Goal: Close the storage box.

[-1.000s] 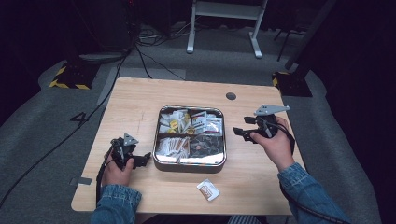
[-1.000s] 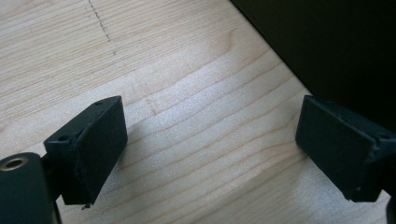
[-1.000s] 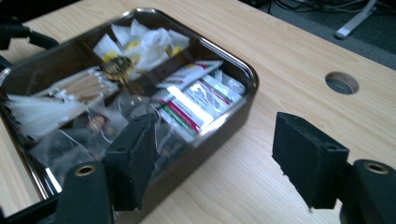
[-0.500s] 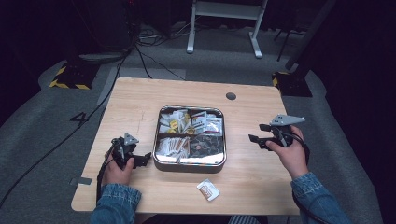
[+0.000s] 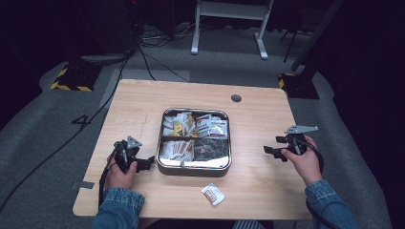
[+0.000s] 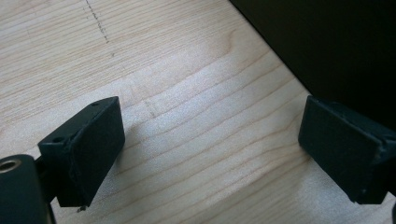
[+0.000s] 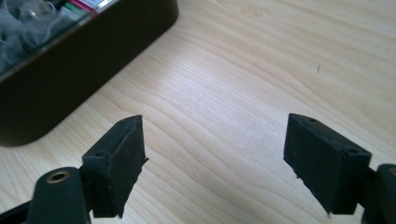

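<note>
right hand-held gripper | jaws just opening, empty | tin packet labels unreadable

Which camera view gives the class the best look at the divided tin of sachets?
The high view: the whole divided tin shows, with its compartments of sachets. The right gripper view catches one dark corner and a little of the contents; the left gripper view catches a dark wall, probably its side.

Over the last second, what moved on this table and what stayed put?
The right gripper drew away from the tin toward the table's right edge and sank; its jaws have just been opening, nothing between them. The left gripper, tin and loose packet stayed put.
</note>
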A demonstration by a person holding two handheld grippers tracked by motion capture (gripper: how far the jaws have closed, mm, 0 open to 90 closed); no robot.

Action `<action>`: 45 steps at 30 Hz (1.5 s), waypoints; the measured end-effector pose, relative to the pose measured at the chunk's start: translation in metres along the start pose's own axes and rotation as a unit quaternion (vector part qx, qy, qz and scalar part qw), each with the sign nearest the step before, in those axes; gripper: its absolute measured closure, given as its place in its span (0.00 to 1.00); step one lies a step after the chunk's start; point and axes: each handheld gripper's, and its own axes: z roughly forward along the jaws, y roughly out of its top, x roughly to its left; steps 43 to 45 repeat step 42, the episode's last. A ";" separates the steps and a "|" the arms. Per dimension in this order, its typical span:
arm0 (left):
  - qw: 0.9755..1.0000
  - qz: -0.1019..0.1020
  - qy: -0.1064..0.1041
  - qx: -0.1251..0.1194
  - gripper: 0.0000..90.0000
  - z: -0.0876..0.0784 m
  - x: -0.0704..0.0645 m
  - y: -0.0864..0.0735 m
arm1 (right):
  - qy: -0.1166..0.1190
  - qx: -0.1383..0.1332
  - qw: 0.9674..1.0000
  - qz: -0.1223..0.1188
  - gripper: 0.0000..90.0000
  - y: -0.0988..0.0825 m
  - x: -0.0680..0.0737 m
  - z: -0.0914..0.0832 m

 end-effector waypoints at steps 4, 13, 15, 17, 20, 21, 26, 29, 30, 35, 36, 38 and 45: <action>1.000 0.000 0.000 0.000 0.08 0.000 0.000 0.000 | -0.006 0.007 1.000 0.000 0.22 -0.012 -0.006 0.006; 1.000 0.000 0.000 0.000 0.08 0.000 0.000 0.000 | -0.007 0.010 1.000 -0.026 0.19 -0.035 -0.010 0.021; 1.000 0.000 0.000 0.000 0.08 0.000 0.000 0.000 | -0.005 0.012 1.000 -0.025 0.19 -0.039 -0.010 0.023; 1.000 -0.001 0.001 0.000 0.08 0.000 -0.001 0.000 | -0.007 0.011 1.000 -0.025 0.19 -0.042 -0.009 0.025; 1.000 -0.001 0.002 -0.001 0.08 0.000 -0.001 0.000 | -0.006 0.008 0.999 -0.032 0.18 -0.045 -0.008 0.026; 1.000 -0.001 0.002 -0.001 0.08 0.000 -0.001 0.000 | -0.005 0.006 0.999 -0.033 0.19 -0.048 -0.007 0.027; 1.000 -0.001 0.002 -0.001 0.08 0.000 -0.001 0.000 | -0.013 -0.003 0.999 -0.035 0.18 -0.052 -0.004 0.030; 1.000 -0.001 0.001 0.000 0.08 0.000 -0.001 0.000 | -0.022 -0.009 0.999 -0.040 0.16 -0.054 -0.002 0.032; 1.000 -0.001 0.001 0.000 0.08 0.000 -0.001 0.000 | -0.022 -0.009 0.999 -0.040 0.16 -0.054 -0.002 0.032; 1.000 -0.001 0.002 0.000 0.08 0.000 -0.001 0.000 | -0.021 -0.010 0.999 -0.041 0.16 -0.054 -0.002 0.032; 1.000 -0.001 0.002 0.000 0.08 0.000 -0.001 0.000 | -0.020 -0.010 0.999 -0.041 0.16 -0.054 -0.002 0.032; 1.000 -0.001 0.001 0.000 0.08 0.000 -0.001 0.000 | -0.020 -0.010 0.999 -0.041 0.16 -0.054 -0.002 0.032; 1.000 -0.002 0.006 0.000 0.07 0.001 -0.001 0.000 | -0.020 -0.010 0.999 -0.041 0.16 -0.054 -0.002 0.032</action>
